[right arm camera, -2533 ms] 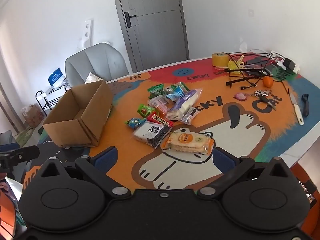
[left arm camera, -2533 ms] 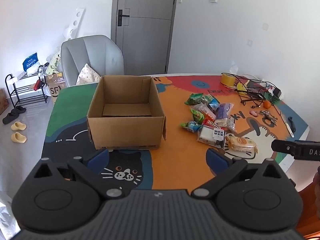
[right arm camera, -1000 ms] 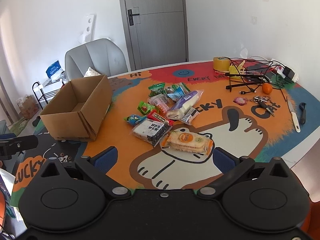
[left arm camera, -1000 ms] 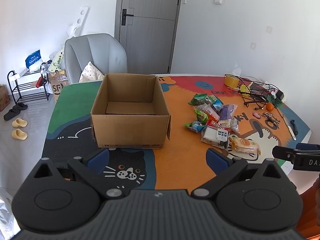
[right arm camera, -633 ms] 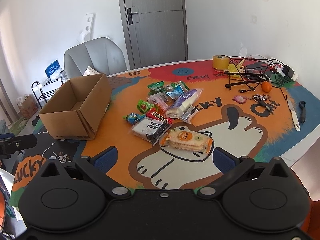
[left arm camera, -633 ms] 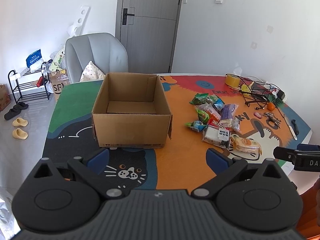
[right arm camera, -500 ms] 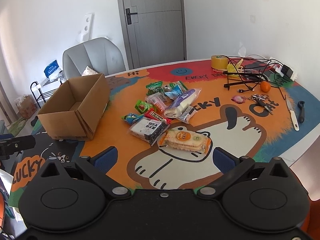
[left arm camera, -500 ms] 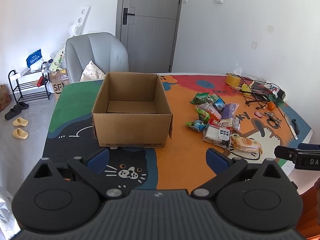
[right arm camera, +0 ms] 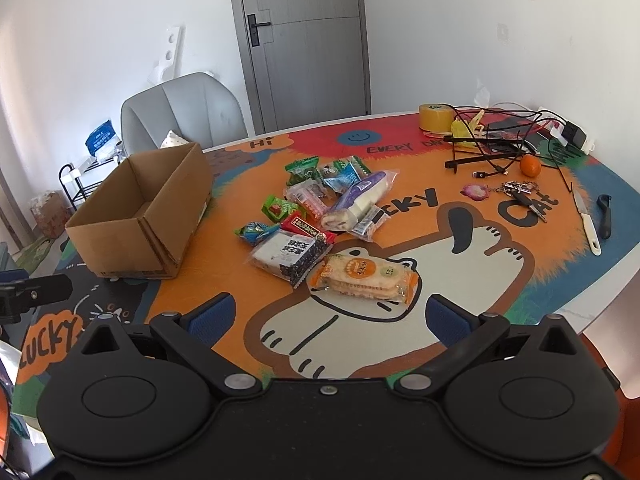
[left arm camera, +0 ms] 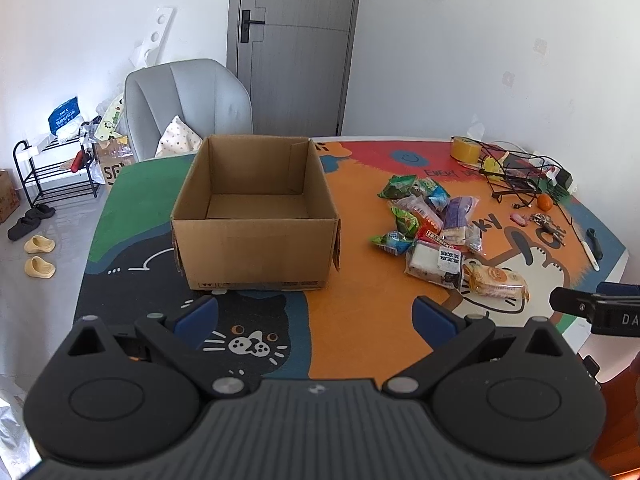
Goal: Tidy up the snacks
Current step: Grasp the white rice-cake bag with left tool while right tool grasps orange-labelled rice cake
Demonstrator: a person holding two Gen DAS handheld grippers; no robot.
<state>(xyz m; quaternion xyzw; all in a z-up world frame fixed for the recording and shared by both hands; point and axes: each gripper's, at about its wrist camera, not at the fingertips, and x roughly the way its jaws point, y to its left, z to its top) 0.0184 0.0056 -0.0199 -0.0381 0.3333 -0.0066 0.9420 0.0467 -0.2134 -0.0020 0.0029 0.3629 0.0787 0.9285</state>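
Risking a snag in the snack pile

Spread wide and empty, the right gripper (right arm camera: pixel 328 314) was held just short of the cracker pack (right arm camera: pixel 363 276); the left gripper (left arm camera: pixel 314 316) was equally wide before the empty box (left arm camera: pixel 254 210). Beyond the crackers, the snacks (right arm camera: pixel 320 204) were heaped overlapping, so a neighbour could be dragged along. Slippery film might be lost mid-carry. Farther off, cables (right arm camera: pixel 500 140) and a knife (right arm camera: pixel 586 220) could be caught by an overreach.

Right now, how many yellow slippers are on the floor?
2. One yellow slipper lies on the floor left of the table; the other yellow slipper is just nearer the camera. More may hide under the table.
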